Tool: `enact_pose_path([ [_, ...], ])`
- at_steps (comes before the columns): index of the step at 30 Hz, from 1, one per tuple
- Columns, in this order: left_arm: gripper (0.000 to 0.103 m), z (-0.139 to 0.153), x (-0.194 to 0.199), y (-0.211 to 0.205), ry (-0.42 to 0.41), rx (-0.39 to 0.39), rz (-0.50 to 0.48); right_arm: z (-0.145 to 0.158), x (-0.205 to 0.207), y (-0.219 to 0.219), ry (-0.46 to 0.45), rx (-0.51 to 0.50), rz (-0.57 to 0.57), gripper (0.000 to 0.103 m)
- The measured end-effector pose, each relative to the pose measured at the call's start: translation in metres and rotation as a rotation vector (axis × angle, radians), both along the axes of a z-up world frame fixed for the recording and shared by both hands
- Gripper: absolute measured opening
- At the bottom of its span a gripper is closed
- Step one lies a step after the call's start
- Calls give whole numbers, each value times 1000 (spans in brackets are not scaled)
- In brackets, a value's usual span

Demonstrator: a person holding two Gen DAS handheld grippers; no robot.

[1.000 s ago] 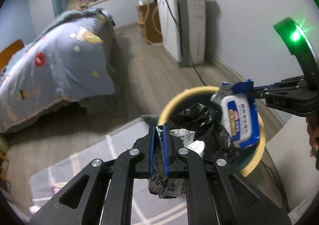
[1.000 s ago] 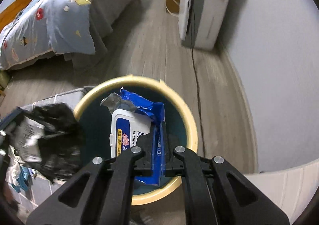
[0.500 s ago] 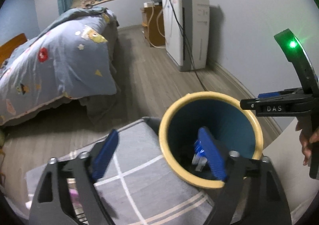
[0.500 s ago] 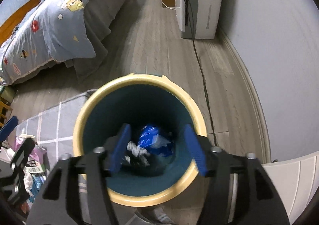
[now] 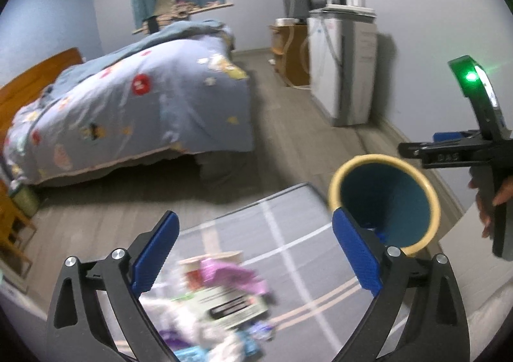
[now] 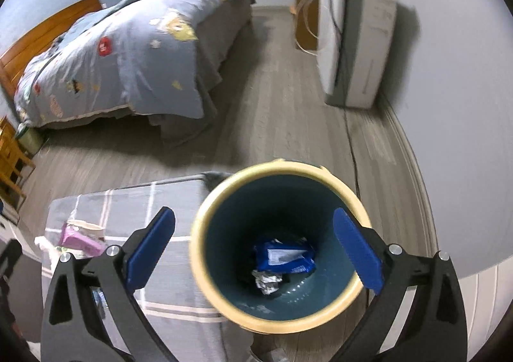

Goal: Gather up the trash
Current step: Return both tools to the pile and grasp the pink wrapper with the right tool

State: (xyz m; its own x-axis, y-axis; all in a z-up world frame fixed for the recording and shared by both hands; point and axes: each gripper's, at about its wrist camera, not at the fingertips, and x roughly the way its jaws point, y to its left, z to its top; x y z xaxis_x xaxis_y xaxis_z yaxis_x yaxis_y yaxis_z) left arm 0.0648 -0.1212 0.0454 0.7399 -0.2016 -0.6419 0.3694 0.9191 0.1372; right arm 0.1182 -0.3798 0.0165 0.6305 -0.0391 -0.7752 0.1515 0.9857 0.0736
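While both tools (image 5: 253,253) (image 6: 253,250) gape empty, crinkled wrappers (image 6: 283,258) lie inside the round bin (image 6: 205,218).

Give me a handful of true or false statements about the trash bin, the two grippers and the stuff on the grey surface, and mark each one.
1. The blue wipes packet lies at the bottom of the trash bin. True.
2. The right gripper is clamped on the packet. False: its jaws have just been opening and stand wide apart with nothing between them.
3. The left gripper holds nothing. True: its jaws have just been opening too.
4. The grey checked surface beside the bin carries no more litter. False: a pile of mixed litter lies there, too blurred to name piece by piece.
5. The bin's inside is red. False: it is teal, with a pale yellow rim.
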Motion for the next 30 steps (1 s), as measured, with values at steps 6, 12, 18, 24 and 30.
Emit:
enact_pose_path([
  [6,96,5,-5,68,34,-46,141,10,3,44,-21,-40,73,97],
  [12,97,-6,-12,115,44,-70,232,9,9,81,-23,-56,124,97],
  [18,97,-13,-13,155,54,-92,296,-5,19,130,9,-21,216,97],
  [24,97,-23,-12,190,71,-91,349,-22,32,183,55,15,316,97],
  [30,97,-34,-11,210,87,-81,376,-46,37,226,96,15,375,97],
])
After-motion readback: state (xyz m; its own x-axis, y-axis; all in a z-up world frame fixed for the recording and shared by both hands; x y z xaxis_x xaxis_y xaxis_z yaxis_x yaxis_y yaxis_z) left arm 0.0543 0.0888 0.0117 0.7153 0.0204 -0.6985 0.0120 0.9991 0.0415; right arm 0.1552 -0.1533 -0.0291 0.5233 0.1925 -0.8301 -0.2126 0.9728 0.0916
